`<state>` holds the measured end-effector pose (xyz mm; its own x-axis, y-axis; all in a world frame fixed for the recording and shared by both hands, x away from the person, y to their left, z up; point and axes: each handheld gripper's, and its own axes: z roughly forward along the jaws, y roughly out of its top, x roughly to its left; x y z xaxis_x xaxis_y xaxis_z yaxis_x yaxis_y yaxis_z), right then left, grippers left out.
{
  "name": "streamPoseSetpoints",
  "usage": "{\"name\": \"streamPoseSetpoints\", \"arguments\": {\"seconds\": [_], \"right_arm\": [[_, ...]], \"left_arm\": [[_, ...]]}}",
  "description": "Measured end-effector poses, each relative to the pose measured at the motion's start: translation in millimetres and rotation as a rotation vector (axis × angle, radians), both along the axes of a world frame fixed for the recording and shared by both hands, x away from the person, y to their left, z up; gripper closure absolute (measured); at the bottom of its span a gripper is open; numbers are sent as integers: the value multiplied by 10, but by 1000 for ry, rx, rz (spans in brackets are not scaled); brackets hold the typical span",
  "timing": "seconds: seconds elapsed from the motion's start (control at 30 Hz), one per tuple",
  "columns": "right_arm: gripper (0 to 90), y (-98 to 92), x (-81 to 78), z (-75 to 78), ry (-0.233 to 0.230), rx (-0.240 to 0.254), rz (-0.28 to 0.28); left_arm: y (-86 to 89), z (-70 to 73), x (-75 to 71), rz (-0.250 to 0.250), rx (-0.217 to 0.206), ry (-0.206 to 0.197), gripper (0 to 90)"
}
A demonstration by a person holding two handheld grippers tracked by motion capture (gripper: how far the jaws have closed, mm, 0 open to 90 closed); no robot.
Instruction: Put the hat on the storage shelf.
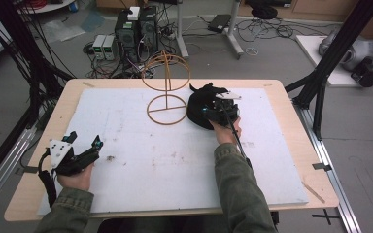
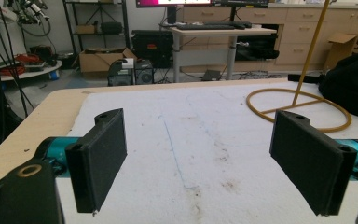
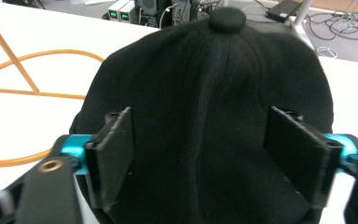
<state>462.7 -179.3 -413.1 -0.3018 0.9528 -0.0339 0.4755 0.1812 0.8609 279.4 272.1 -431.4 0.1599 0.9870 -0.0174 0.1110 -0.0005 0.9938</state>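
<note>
right gripper (image 3: 200,154): jaws partly closed, astride the black knitted cap (image 3: 205,98), grip uncertain | cap on white foam board (image 1: 141,150), just right of gold wire stand (image 1: 167,87) | left gripper (image 2: 200,163): wide, empty; open board ahead

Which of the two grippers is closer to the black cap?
The right. The right gripper has its jaws on either side of the black cap, right at it. The left gripper sits open at the table's near left, well apart from it.
</note>
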Motion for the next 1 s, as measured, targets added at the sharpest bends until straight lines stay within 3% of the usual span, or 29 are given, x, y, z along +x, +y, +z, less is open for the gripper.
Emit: {"name": "streamPoseSetpoints", "arguments": {"seconds": [0.07, 0.23, 0.27, 0.3, 0.63, 0.77, 1.0], "right_arm": [[424, -7, 2, 0, 3, 25, 2], [709, 47, -18, 2, -19, -17, 1], [746, 46, -19, 0, -15, -19, -5], [841, 39, -20, -5, -3, 6, -18], [874, 35, -43, 16, -2, 10, -45], [874, 52, -62, 28, -16, -17, -53], [874, 69, -103, 71, -32, -23, -43]], "left_arm": [[8, 0, 0, -2, -4, 4, 192], [16, -1, 0, -1, -7, 4, 193], [15, -1, 1, -3, -6, 3, 193], [14, -1, 1, -3, -6, 3, 194], [12, -2, -2, -5, -5, 7, 195], [13, -3, -3, -6, -5, 7, 195], [6, -3, -4, -8, -8, 4, 195]]}}
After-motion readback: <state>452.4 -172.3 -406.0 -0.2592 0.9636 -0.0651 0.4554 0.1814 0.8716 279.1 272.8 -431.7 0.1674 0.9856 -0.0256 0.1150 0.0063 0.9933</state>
